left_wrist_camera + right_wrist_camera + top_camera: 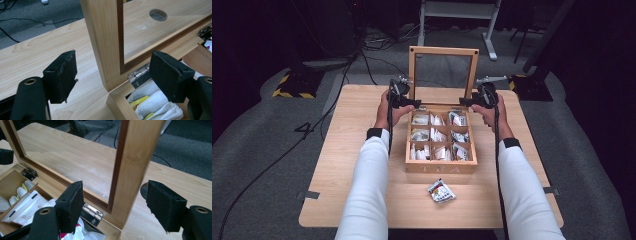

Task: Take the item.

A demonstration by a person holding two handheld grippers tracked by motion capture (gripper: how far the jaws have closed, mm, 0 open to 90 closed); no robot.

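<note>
A wooden tea box (pixel 441 167) sits mid-tabletop (pixel 352 150), its glass-paned lid (pixel 443 51) standing upright on the rear hinges. The left tool (pixel 408 103) and right tool (pixel 467 102) flank the lid's lower corners, one at each side post.

In the left gripper view, the left tool (pixel 110 75) is spread wide, with the lid's side post (pixel 102 42) standing between its jaws and touching neither pad; a hinge (pixel 137 73) shows just beside the inner jaw. In the right gripper view, the right tool (pixel 115 207) is likewise spread, straddling the opposite post (pixel 132 170) without contact, above another hinge (pixel 93 213).

The compartments hold packets (pixel 435 135), and one loose packet (pixel 441 190) lies on the tabletop in front of the box.

The risk, as I judge it: neither tool holds the lid, so a nudge from one side could let it drop shut. If only one tool closes on its post, the uneven push may twist the hinges or skid the box. An inner jaw dipping low could snag a packet in the back compartment.
</note>
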